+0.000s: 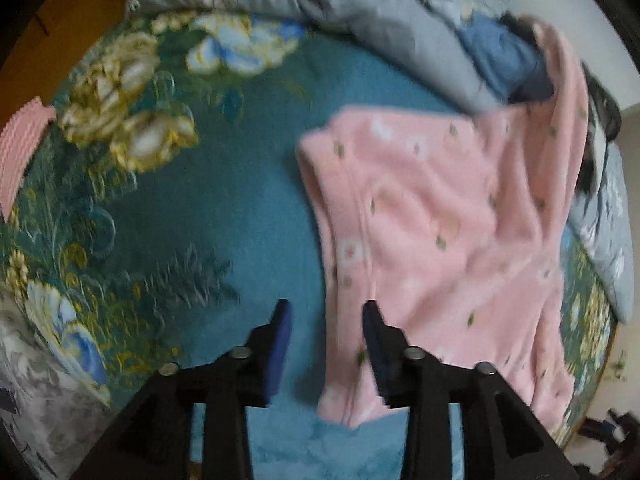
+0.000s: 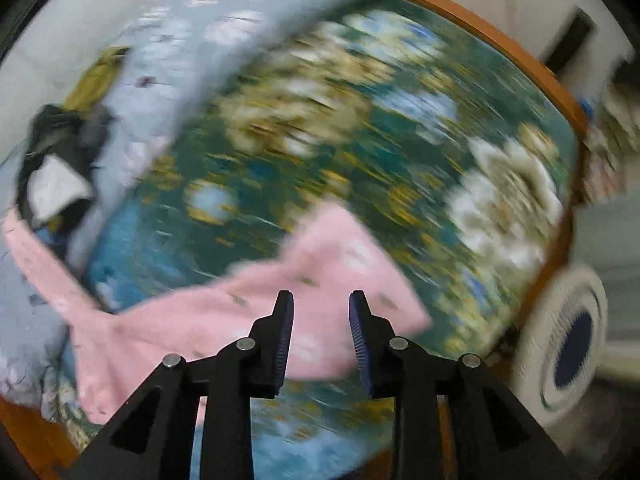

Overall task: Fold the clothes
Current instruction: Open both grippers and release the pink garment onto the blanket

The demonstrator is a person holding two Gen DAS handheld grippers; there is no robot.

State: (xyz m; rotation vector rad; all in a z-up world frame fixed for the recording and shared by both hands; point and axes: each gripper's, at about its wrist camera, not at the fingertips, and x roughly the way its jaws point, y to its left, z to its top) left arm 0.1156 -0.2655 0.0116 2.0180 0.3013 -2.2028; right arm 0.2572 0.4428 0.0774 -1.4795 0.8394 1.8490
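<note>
Pointing down at the lower middle of the left wrist view, the left gripper [image 1: 326, 316] stands parted, gripping nothing, the pink garment [image 1: 440, 224] spread right of centre on the floral bedspread [image 1: 168, 208]. Blurred, the right wrist view shows the right gripper [image 2: 321, 308] partly open and empty above the garment's corner at lower centre.

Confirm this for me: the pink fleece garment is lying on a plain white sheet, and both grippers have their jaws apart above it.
Not quite. The pink fleece garment lies on a teal floral bedspread, not a plain white sheet; the left wrist view shows it clearly. The rest holds: the left gripper and right gripper both have their jaws apart, pressing on nothing.
</note>
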